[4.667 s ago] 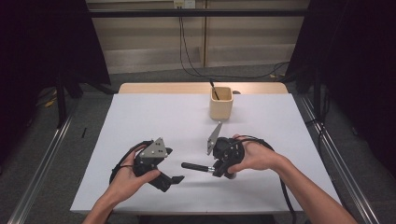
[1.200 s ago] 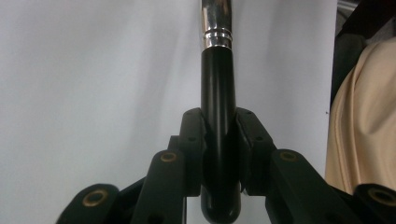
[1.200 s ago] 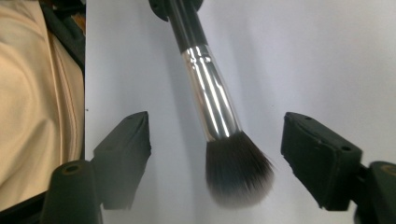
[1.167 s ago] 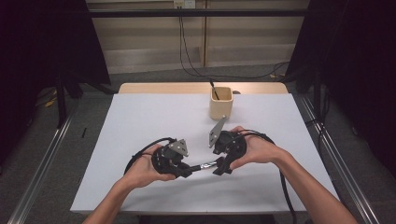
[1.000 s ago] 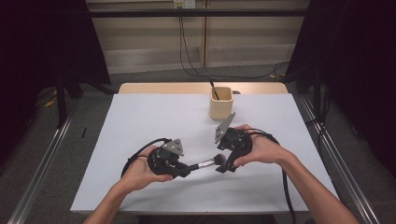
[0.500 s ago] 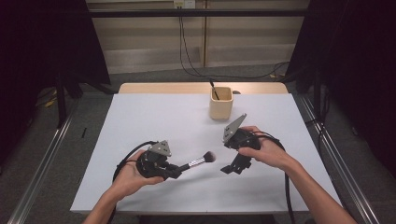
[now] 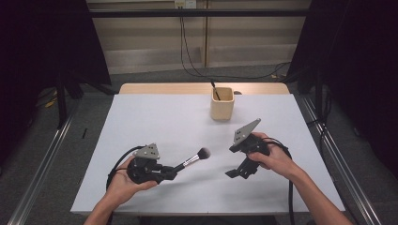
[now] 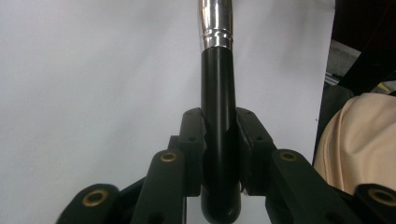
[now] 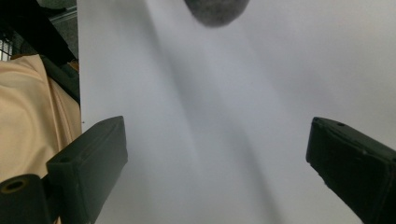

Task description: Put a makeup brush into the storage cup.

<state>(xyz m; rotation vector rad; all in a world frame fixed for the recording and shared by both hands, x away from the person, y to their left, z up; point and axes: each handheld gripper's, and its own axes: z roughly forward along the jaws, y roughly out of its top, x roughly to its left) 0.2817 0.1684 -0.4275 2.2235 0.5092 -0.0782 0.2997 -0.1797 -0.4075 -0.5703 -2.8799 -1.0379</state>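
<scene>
1. Brush [image 7: 191, 160]: a makeup brush with a black handle, a silver ferrule and a dark, fluffy head; you hold it in your left gripper [image 7: 165, 174], over the near left part of the white table [image 7: 155, 117].
2. Brush orientation: it lies close to level, with the head pointing toward the table's middle and toward your right gripper [image 7: 237, 172]; the head is raised slightly above the handle end.
3. Left gripper: its jaws are clamped on the black handle just below the ferrule. In the left gripper view the handle [image 8: 219, 140] runs straight up between the two pads, pressed from both sides, and its rounded butt sticks out behind them.
4. Right gripper: its jaws stand wide apart with nothing between them and have just been opening. In the right gripper view, bare white table shows between the jaws, and the dark brush head [image 9: 215, 10] sits at the top edge, well clear of them.
5. Spacing: the two grippers are apart, and the brush head hangs in the gap between them, nearer your left one.
6. Farther out: a tan cup [image 7: 221, 104] stands upright near the far edge of the table, with a thin dark stick [image 7: 214, 90] leaning inside it.
7. Your hands: both forearms come in from the near edge.
</scene>
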